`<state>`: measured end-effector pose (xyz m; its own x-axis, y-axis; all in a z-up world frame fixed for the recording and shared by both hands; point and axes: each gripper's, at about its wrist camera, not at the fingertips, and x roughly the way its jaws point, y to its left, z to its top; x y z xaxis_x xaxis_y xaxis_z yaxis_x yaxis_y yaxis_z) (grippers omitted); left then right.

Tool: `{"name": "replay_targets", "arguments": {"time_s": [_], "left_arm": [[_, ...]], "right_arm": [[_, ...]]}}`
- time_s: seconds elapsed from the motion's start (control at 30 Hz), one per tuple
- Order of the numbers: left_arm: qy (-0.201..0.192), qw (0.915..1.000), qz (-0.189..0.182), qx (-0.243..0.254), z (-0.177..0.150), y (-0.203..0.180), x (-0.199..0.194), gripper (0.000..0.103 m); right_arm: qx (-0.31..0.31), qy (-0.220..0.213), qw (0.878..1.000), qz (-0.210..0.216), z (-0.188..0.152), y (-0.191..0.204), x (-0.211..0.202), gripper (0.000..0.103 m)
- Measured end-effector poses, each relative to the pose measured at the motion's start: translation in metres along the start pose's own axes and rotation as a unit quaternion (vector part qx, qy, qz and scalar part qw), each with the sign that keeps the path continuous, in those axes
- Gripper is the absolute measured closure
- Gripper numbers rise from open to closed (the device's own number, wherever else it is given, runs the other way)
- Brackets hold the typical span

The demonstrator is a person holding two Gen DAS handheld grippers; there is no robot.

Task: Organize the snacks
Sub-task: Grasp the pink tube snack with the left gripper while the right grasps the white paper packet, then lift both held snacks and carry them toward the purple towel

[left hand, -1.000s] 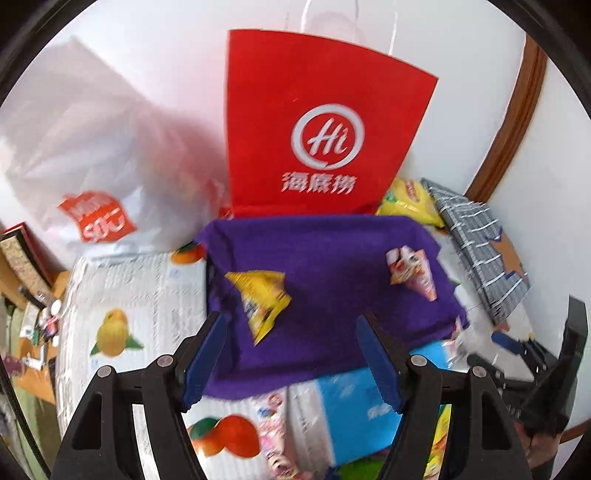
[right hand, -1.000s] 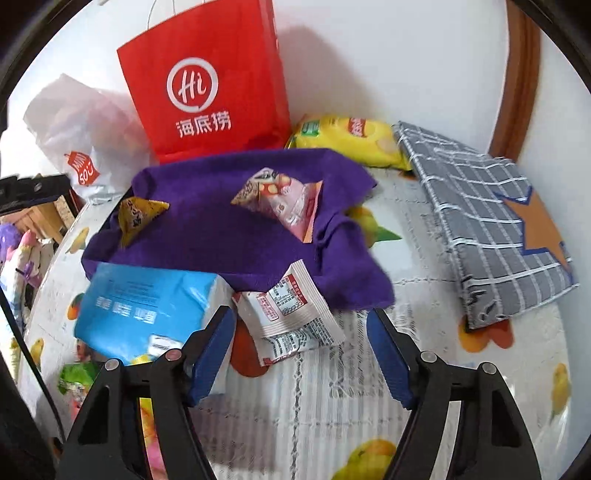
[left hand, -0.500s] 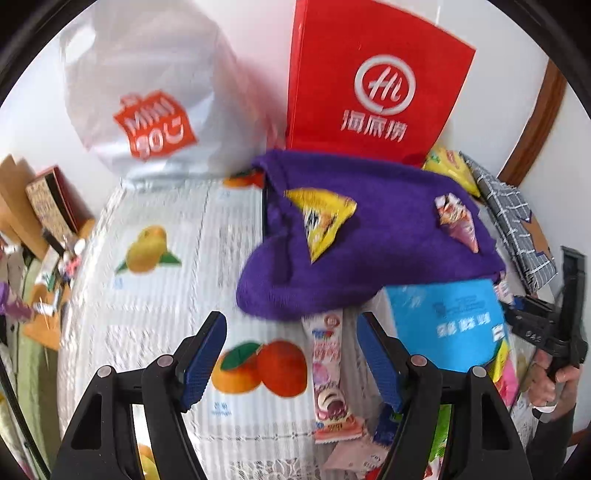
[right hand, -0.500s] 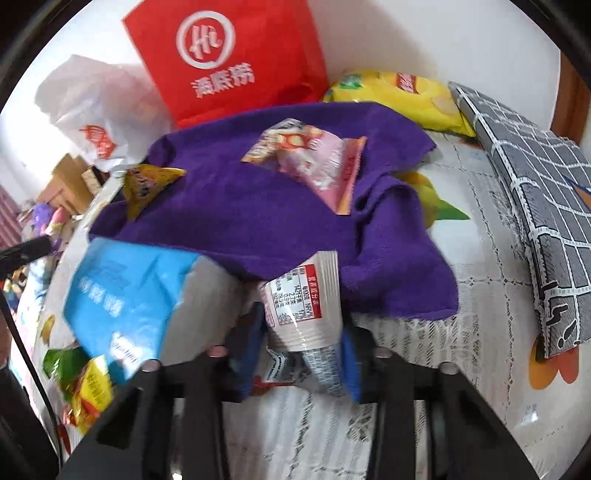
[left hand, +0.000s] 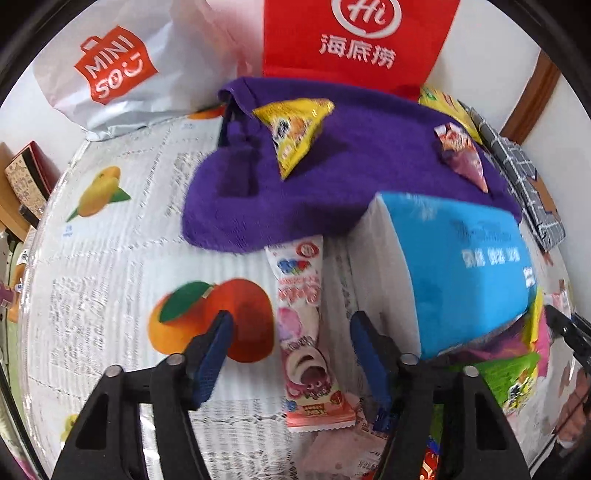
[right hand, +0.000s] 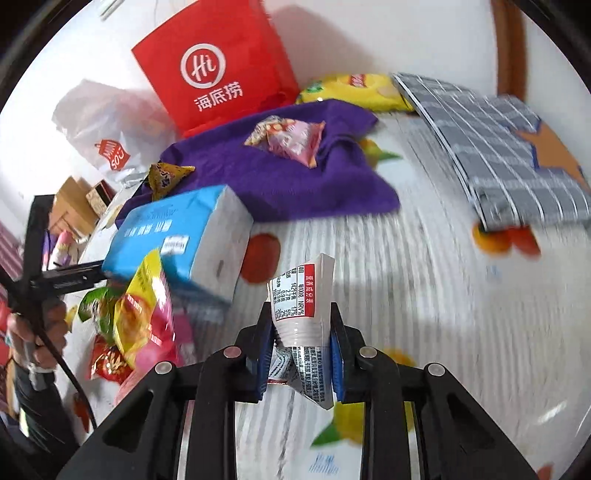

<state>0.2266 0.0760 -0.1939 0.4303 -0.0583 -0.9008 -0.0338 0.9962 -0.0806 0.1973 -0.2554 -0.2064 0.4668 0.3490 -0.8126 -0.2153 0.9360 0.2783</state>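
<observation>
a blue-and-white tissue pack point(right hand: 177, 240) lies tilted on a heap of snack bags point(right hand: 129, 325), just beside the purple towel point(left hand: 332, 173). on the towel rest a yellow triangular snack packet point(left hand: 295, 129) and a pink triangular packet point(right hand: 291, 138), well apart from each other. behind the towel stands a red haidilao paper bag point(right hand: 218, 70) against the wall, with a white miniso bag point(left hand: 110, 70) to its left and a yellow chip bag point(right hand: 354, 92) to its right. a grey checked pouch with an orange star point(right hand: 509, 147) lies at the far right.

the left gripper point(left hand: 288, 354) hangs with its blue pads spread wide, straddling a long pink strawberry-bear snack packet point(left hand: 303, 332) that lies flat, its top end tucked under the towel's edge; the tissue pack sits close beside the right pad. whether the pads touch the packet cannot be told.

the right gripper point(right hand: 301, 347) is clamped on a white sachet with a red-bordered nutrition label point(right hand: 299, 295), crumpled between the pads and lifted clear of the table.

everything sits on a white lace-patterned tablecloth printed with oranges and lemons point(left hand: 110, 258), against a white wall point(right hand: 369, 33) with brown wooden trim point(right hand: 509, 44).
</observation>
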Motion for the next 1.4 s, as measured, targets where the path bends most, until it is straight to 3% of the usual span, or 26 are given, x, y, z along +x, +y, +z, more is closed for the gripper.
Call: {"name": "replay_targets", "arguments": {"time_s": [0.13, 0.2, 0.33, 0.43, 0.57, 0.8, 0.97, 1.13, 1.4], "left_arm": [[-0.01, 0.9992, 0.03, 0.026, -0.007, -0.007, 0.001, 0.079], [-0.014, 0.9989, 0.031, 0.031, -0.01, -0.006, -0.003, 0.08], [-0.021, 0.9984, 0.045, 0.025, -0.016, 0.003, -0.005, 0.08], [-0.028, 0.999, 0.035, 0.011, -0.02, 0.008, -0.004, 0.08], [-0.048, 0.998, 0.04, 0.011, -0.024, 0.008, -0.004, 0.08], [-0.088, 0.9957, 0.03, -0.004, -0.033, 0.011, -0.006, 0.08], [-0.115, 0.9925, 0.043, 0.003, -0.04, 0.007, -0.007, 0.08], [-0.121, 0.9914, 0.051, -0.001, -0.04, 0.005, -0.006, 0.08], [-0.123, 0.9914, 0.045, -0.012, -0.04, 0.006, -0.007, 0.08]], "right_arm": [[0.012, 0.006, 1.0, -0.013, -0.021, 0.004, -0.001, 0.076], [0.012, 0.011, 1.0, -0.015, -0.031, 0.004, -0.003, 0.075], [0.015, 0.009, 1.0, -0.016, -0.046, 0.002, -0.014, 0.071], [0.013, 0.001, 1.0, -0.024, -0.05, 0.002, -0.017, 0.068], [-0.007, -0.028, 0.999, -0.046, -0.05, 0.009, -0.014, 0.063], [-0.008, -0.055, 0.997, -0.057, -0.05, 0.012, 0.0, 0.063], [-0.01, -0.063, 0.996, -0.056, -0.051, 0.013, 0.001, 0.064], [-0.033, -0.057, 0.994, -0.082, -0.051, 0.022, 0.004, 0.068], [-0.024, -0.057, 0.996, -0.066, -0.052, 0.017, 0.002, 0.067]]}}
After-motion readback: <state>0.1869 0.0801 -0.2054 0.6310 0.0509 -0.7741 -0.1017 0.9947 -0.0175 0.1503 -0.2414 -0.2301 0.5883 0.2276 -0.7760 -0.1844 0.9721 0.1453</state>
